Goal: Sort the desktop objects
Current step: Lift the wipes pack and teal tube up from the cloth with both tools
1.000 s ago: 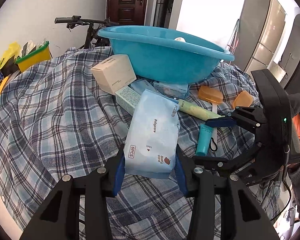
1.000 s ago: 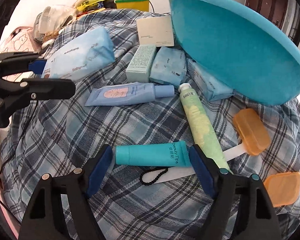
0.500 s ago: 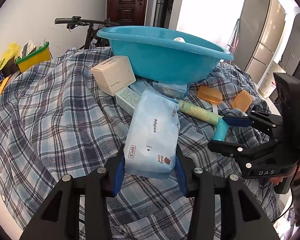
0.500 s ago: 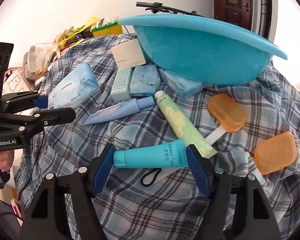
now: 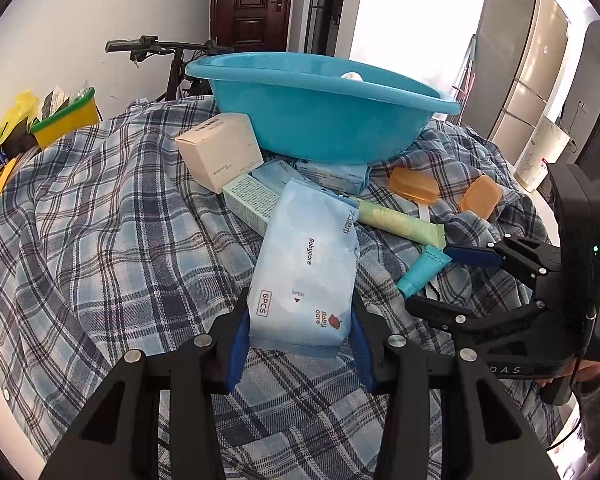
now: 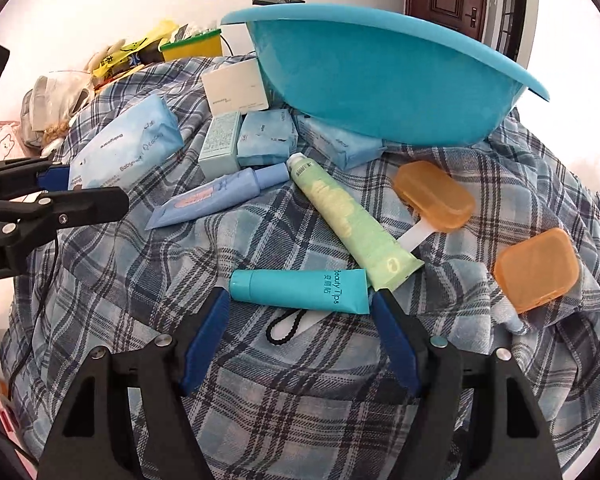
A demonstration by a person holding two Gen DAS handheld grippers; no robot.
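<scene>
My left gripper is shut on a light blue Babycare wipes pack, held just above the plaid cloth; the pack also shows in the right wrist view. My right gripper is shut on a teal tube by its two ends, low over the cloth; the tube also shows in the left wrist view. A big blue basin stands at the back, with something white inside.
On the plaid cloth lie a green tube, a pale blue tube, a beige box, a mint box, small blue packs, two orange cases, and a black cord loop.
The right gripper with the teal tube has shifted and tilted, lifting then lowering a little. The left gripper still holds the wipes pack in about the same place.
</scene>
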